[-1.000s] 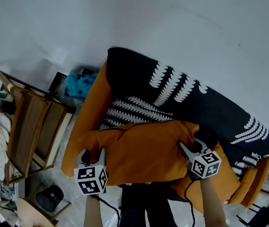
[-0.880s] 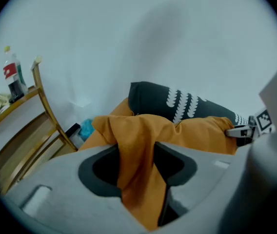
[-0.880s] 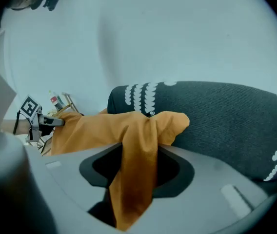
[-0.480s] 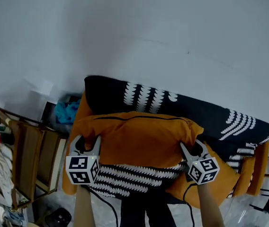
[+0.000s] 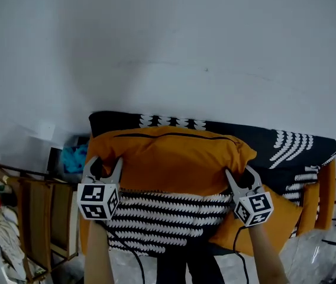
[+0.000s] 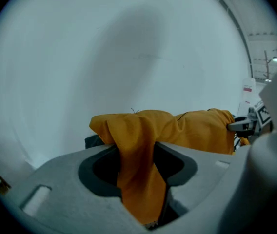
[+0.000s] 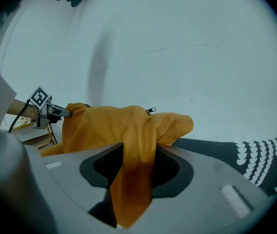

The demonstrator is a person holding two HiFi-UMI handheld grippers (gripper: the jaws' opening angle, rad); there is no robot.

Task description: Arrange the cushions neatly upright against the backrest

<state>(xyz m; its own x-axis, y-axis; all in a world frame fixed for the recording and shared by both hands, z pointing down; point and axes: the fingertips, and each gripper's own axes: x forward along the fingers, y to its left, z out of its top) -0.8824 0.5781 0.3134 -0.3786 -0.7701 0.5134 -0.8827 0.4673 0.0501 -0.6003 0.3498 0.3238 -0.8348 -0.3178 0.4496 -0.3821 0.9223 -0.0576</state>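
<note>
Fabric of the orange cushion (image 5: pixel 174 161) is pinched at both ends. The left gripper (image 5: pixel 103 169) is clamped on its left corner and the right gripper (image 5: pixel 243 179) on its right corner, with cloth bunched between each pair of jaws. The cushion is held up lengthwise in front of the black, white-patterned backrest (image 5: pixel 286 144), above the patterned seat (image 5: pixel 168 218). A 2nd cushion (image 5: pixel 277 218), also orange, lies on the seat just beside the right gripper.

plain white wall (image 5: pixel 168 46) behind. brown wooden rack (image 5: pixel 35 212) far left; crumpled teal cloth (image 5: pixel 73 157) just beyond it.
</note>
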